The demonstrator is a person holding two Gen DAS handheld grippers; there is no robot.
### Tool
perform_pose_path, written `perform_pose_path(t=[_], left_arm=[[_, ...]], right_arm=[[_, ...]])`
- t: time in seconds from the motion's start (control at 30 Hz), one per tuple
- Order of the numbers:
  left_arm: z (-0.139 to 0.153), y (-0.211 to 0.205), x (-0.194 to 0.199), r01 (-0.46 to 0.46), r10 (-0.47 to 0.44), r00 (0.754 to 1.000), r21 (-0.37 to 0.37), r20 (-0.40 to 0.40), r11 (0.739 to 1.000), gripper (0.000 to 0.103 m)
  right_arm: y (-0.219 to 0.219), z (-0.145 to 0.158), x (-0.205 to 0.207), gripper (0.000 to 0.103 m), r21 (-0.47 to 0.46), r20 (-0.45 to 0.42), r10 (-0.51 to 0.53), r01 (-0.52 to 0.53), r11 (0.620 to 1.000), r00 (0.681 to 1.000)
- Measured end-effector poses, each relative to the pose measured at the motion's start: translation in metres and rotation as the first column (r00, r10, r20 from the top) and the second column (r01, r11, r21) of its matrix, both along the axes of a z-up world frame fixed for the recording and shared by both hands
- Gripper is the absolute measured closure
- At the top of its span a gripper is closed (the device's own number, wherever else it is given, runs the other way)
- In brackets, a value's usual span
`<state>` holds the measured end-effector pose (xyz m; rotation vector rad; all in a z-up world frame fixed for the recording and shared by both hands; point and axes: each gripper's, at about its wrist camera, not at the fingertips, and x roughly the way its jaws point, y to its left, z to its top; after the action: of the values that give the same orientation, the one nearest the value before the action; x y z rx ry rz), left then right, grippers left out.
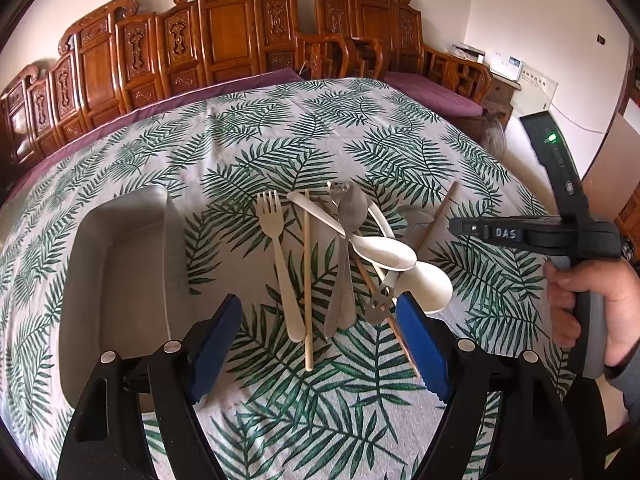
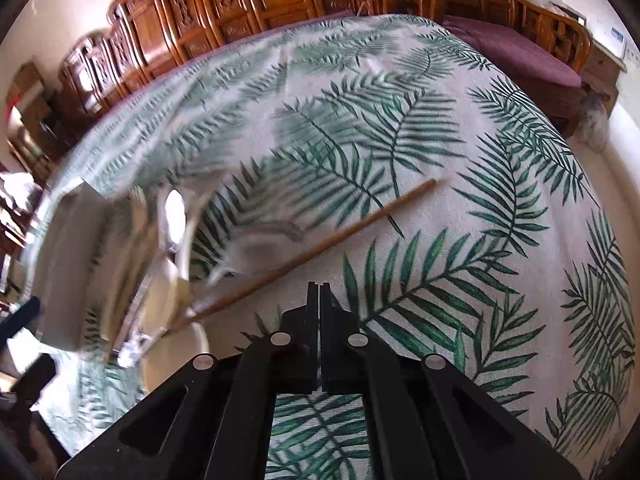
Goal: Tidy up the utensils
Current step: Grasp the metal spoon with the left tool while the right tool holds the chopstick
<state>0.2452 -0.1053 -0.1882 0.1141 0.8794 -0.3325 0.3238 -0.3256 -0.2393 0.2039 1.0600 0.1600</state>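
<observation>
My left gripper (image 1: 320, 344) gapes over light, slippery utensils (image 1: 344, 256); right gripper (image 2: 319, 300) pinched shut, seemingly empty; I'd grasp handles

green-leafed tablecloth (image 1: 280, 128); cream fork (image 1: 280, 256)

Black-framed left gripper (image 1: 320, 340) with blue pads and silver pivot screws, and the right gripper (image 2: 319, 300) all black, lettered "DAS", green light glowing, grey handle, grey sleeve (image 1: 628, 384).
</observation>
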Motion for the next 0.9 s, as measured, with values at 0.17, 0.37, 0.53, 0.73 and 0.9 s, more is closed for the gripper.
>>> perform_pose_path(t=[0.17, 0.37, 0.53, 0.73, 0.9], left_arm=[[-0.001, 0.000, 0.003, -0.008, 0.008, 1.000, 0.004, -0.004, 1.000, 0.027], [-0.001, 0.000, 0.003, -0.011, 0.011, 1.000, 0.005, -0.004, 1.000, 0.027], [-0.001, 0.000, 0.002, -0.006, 0.006, 1.000, 0.004, 0.000, 1.000, 0.027], [-0.002, 0.001, 0.004, -0.010, 0.010, 1.000, 0.010, -0.007, 1.000, 0.027], [-0.007, -0.004, 0.013, 0.000, 0.000, 1.000, 0.017, -0.031, 1.000, 0.037]], right_arm=[[0.001, 0.006, 0.008, 0.069, 0.034, 0.018, -0.015, 0.014, 0.999, 1.000], [0.002, 0.001, 0.024, 0.064, -0.018, -0.009, -0.070, 0.070, 0.997, 0.998], [0.000, -0.008, 0.034, 0.071, -0.076, -0.052, -0.113, 0.109, 0.991, 0.992], [-0.008, -0.008, 0.033, 0.089, -0.097, -0.059, -0.109, 0.103, 0.990, 0.992], [-0.015, 0.004, 0.023, 0.097, -0.040, -0.030, -0.080, 0.079, 0.996, 0.996]])
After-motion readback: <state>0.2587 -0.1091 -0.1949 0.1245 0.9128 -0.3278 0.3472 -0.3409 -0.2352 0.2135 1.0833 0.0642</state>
